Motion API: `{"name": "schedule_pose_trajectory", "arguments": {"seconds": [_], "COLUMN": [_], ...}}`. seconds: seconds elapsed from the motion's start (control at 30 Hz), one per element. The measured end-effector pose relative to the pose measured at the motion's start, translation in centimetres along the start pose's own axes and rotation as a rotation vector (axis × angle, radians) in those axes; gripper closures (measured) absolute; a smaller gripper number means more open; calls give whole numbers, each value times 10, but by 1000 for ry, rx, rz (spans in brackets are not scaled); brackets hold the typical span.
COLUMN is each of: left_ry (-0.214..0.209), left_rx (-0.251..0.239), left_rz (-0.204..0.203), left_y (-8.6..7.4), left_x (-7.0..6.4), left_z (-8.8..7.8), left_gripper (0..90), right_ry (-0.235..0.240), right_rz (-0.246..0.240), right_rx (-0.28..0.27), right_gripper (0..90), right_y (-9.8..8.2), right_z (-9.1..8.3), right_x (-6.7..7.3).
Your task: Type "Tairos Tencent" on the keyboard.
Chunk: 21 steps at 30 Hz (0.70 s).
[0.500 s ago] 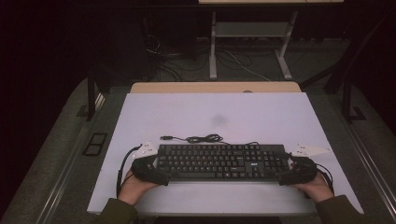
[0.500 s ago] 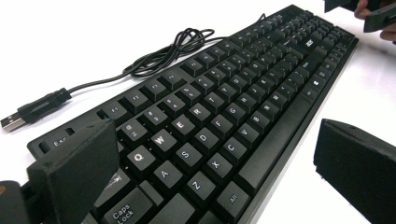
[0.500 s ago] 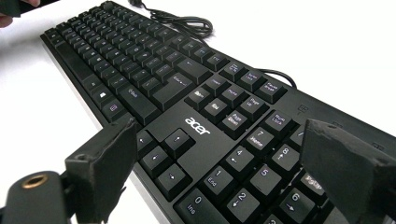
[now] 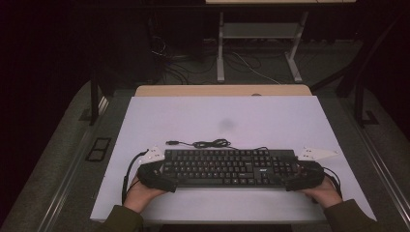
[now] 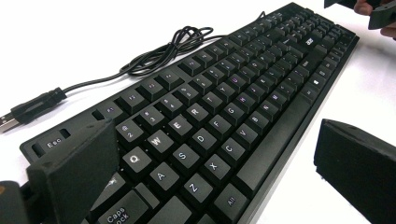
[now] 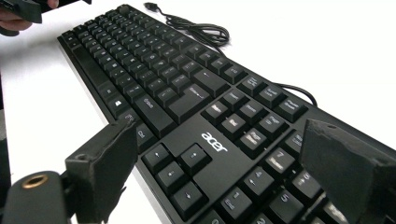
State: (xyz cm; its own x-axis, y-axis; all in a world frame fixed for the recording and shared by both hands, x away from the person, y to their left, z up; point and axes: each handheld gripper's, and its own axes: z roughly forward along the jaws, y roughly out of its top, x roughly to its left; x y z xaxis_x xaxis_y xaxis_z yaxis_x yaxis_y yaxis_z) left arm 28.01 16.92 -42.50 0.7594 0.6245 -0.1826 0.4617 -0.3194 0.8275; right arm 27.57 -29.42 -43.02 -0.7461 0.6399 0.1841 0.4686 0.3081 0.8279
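Observation:
A black Acer keyboard [image 4: 227, 166] lies across the front of the white table top [image 4: 222, 116]. Its cable [image 4: 203, 143] is coiled just behind it, ending in a loose USB plug [image 5: 28, 112]. My left gripper [image 4: 162, 175] is at the keyboard's left end, open. In the left gripper view, the keyboard [image 5: 224, 102] runs between the jaws, one by the Esc corner and one off the front edge. My right gripper [image 4: 295, 177] is at the right end, open, and straddles the number-pad end of the keyboard [image 6: 187, 93].
A wooden table edge [image 4: 222, 90] shows behind the white top. Beyond it, a metal stand [image 4: 256, 34] and loose cables sit on the dark floor. The table's front edge lies just below the person's hands [image 4: 140, 193]. A faint grey smudge [image 4: 226, 124] marks the white top.

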Motion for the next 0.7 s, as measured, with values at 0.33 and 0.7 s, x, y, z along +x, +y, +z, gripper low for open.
{"name": "schedule_pose_trajectory", "arguments": {"seconds": [0.33,0.7], "left_ry": [-5,-13], "left_rx": [-1,-3], "left_rz": [11,11], "left_y": [2,2], "left_x": [0,0], "left_z": [0,1], "left_gripper": [0,0], "right_ry": [26,60], "right_rz": [0,-7], "right_rx": [-11,-13], "right_gripper": [111,112], "right_y": [6,14], "right_z": [5,16], "right_x": [4,9]}}
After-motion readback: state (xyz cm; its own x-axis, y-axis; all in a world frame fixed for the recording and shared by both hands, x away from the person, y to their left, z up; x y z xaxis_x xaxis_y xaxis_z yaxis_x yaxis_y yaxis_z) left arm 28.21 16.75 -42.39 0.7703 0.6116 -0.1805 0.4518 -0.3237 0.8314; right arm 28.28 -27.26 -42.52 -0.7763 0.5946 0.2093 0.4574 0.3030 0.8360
